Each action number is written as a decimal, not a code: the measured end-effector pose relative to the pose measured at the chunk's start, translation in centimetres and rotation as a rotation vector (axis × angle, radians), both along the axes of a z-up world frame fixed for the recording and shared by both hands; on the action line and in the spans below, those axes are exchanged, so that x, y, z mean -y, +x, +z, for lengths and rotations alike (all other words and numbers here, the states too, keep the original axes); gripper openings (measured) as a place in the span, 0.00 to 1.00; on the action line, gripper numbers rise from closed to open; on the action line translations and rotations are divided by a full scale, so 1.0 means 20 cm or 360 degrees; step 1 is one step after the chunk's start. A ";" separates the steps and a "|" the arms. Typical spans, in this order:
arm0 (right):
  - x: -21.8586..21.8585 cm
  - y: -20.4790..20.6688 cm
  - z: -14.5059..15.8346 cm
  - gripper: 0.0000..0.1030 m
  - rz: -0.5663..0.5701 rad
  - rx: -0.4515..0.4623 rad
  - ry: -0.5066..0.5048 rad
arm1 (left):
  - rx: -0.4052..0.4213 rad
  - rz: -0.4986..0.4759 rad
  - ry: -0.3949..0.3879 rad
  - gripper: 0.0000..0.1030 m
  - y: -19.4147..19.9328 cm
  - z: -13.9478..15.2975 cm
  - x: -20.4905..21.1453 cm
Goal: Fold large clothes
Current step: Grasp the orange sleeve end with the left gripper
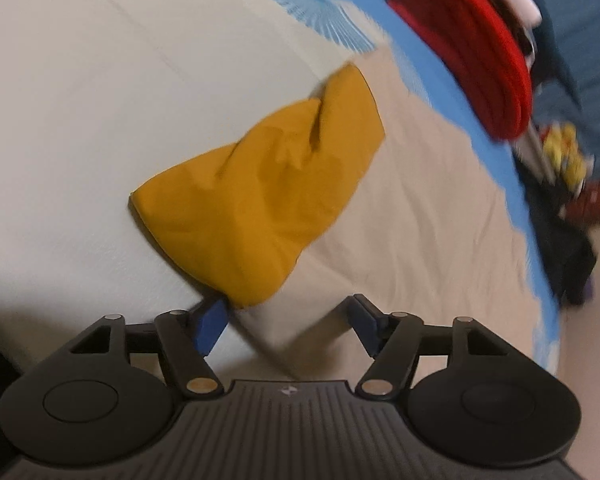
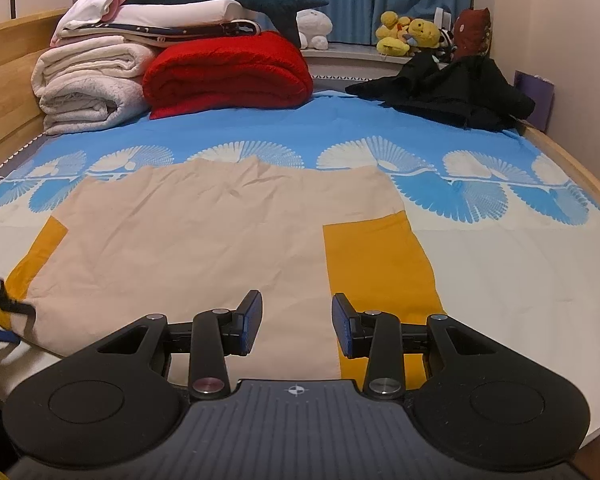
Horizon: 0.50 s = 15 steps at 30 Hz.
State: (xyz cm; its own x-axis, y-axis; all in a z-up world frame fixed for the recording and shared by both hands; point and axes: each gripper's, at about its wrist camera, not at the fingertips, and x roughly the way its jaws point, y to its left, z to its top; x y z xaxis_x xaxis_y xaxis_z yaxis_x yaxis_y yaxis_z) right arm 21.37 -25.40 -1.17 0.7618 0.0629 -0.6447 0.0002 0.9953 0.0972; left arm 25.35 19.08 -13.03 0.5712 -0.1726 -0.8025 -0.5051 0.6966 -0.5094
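- While the left gripper [image 1: 286,318] is hanging low over the bed [image 2: 500,248], its jaws are standing wide apart and are not pinching anything.
- One blue pad [image 1: 212,326] of that gripper is sitting right at the bottom tip of the yellow sleeve [image 1: 260,196], maybe touching it, but I cannot tell for sure.
- The other pad is waiting over the beige cloth, apart from the sleeve.
- The right gripper [image 2: 296,326] is also spread partway, with nothing between its jaws.
- It is hovering over the near edge of the big beige shirt [image 2: 204,232], close to where the beige meets the other yellow sleeve [image 2: 376,264].
- The shirt is lying flat and spread out in the middle of the bed, with a yellow sleeve sticking out on each side.
- The sleeve near the left gripper is looking bunched and twisted, not smooth.
- I am guessing the folding is only just starting, because no part of the shirt is looking folded over yet.
- Both sleeves and the whole body are still waiting to be folded.
- Farther back, a red blanket [image 2: 228,76], white folded blankets [image 2: 88,92] and a black jacket [image 2: 448,96] are sitting out of the way.
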 end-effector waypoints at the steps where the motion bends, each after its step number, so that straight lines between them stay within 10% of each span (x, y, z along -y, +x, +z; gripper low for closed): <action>1: 0.00 0.00 0.00 0.39 0.0002 -0.0004 0.0003 | 0.0018 0.0030 -0.0013 0.70 0.00 -0.01 0.00; 15: 0.00 0.02 -0.02 0.39 -0.0010 -0.0036 0.0024 | 0.0199 0.0353 -0.0086 0.70 0.00 -0.05 -0.01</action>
